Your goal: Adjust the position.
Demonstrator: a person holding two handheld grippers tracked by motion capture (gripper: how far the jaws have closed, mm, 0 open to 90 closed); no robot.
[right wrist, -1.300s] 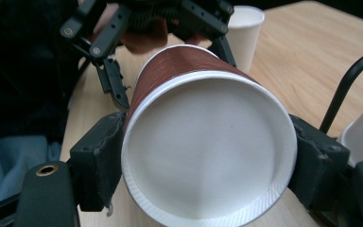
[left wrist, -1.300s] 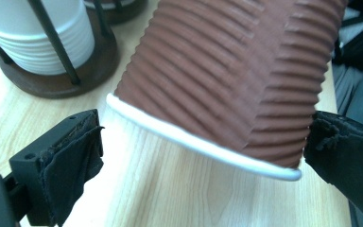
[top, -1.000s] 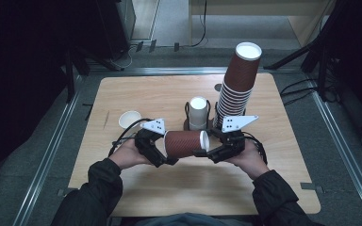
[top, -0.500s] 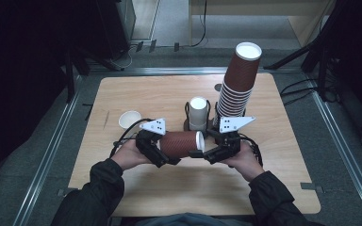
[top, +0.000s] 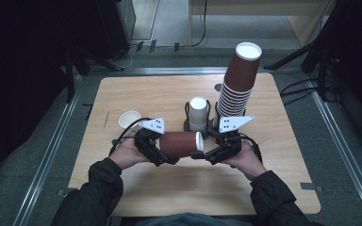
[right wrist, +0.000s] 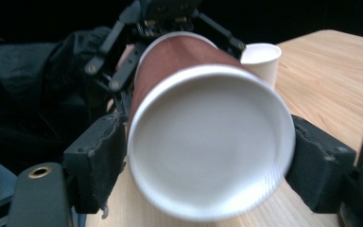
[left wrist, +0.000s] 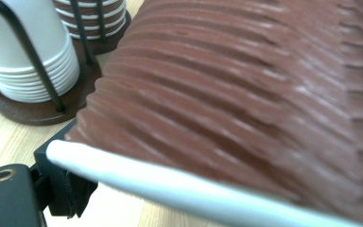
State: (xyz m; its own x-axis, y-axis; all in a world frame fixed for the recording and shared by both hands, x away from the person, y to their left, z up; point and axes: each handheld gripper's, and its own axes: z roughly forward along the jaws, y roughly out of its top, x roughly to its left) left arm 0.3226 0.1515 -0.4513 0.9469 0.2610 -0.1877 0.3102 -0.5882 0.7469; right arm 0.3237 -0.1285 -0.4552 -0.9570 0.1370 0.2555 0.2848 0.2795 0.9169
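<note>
Brown ribbed paper cup, lying on its side above the front half of the wooden bench, held between the two tools with its white-rimmed mouth toward the person's right. The left hand-held gripper clasps the cup's closed end, its jaws pressed against the ribbed wall. The right hand-held gripper meets the mouth end; in the right gripper view its two black jaws stand one on each side of the white rim, close against it, though firm contact cannot be told. Directly behind the cup stands a dark round holder with wire uprights, carrying a stack of white cups. Just to the right of the holder rises a tall, leaning stack of brown cups, its top cup showing a white interior. A single white cup stands upright to the left, behind the left hand. Both stacks stand close behind the held cup, just beside the right hand-held gripper's grey plate.
</note>
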